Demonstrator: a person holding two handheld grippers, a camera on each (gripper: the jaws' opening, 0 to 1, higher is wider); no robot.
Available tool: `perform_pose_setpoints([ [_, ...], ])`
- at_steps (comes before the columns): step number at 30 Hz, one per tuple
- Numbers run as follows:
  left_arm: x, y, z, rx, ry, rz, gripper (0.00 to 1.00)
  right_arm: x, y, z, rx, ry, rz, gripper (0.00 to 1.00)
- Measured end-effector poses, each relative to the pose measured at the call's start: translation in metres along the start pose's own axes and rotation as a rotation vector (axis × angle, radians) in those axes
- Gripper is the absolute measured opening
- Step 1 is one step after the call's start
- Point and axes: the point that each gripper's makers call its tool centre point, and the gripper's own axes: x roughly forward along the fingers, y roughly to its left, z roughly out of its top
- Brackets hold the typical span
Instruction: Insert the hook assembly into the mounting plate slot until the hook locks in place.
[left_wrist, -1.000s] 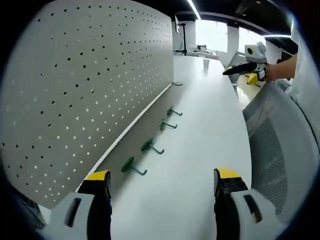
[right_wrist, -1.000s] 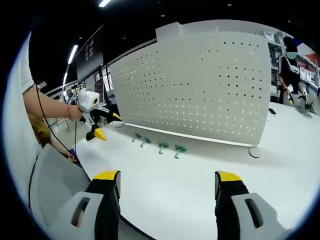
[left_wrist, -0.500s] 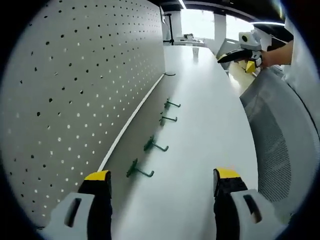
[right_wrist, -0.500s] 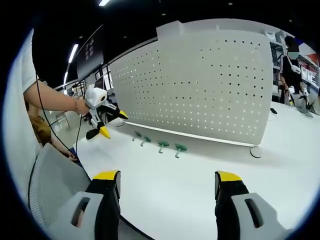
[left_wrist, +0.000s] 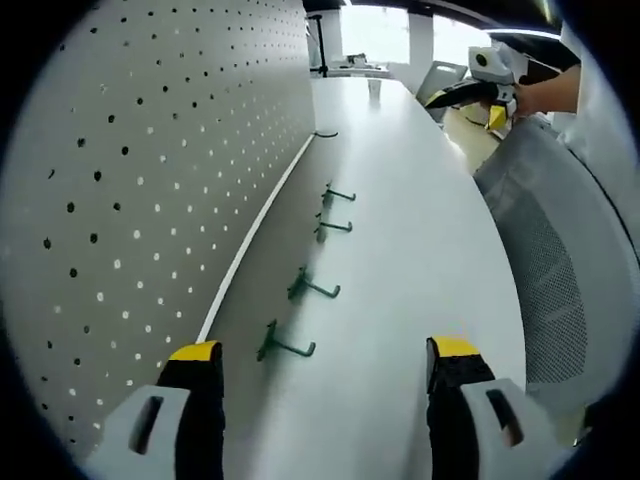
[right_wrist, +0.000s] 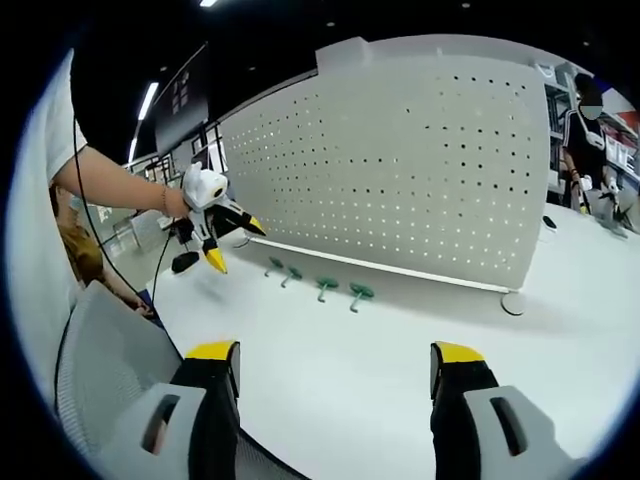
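In the left gripper view the left gripper (left_wrist: 325, 385) hangs spread wide with empty fingers above the white counter (left_wrist: 420, 250). Four green hooks (left_wrist: 283, 345) lie in a row from 6 toward 12 o'clock beside the upright pegboard (left_wrist: 150, 170), their stems pointing away from it. The right gripper (right_wrist: 328, 385) is likewise wide apart and empty.

Green hooks (left_wrist: 300, 288), grey dotted pegboard (right_wrist: 400, 170), white table (left_wrist: 400, 250), yellow-tipped tongs (left_wrist: 318, 360)

you have bare white tabletop (right_wrist: 400, 350) ahead; four green metal hooks (right_wrist: 318, 288) lie along the upright perforated grey board (right_wrist: 400, 170).
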Motion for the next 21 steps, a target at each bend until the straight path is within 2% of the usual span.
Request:
perform_pose_setpoints([
  [9,0.008,0.005,-0.002,0.030,0.026,-0.031,0.86,0.002,0.001,-0.005,0.002,0.017,0.008,0.75],
  [12,0.012,0.004,-0.007,0.066,0.058,-0.054,0.85,0.002,0.000,-0.007,0.007,0.020,0.008,0.75],
  [21,0.019,0.014,-0.016,0.106,0.104,-0.084,0.84,0.003,-0.001,-0.008,0.006,0.027,0.008,0.75],
])
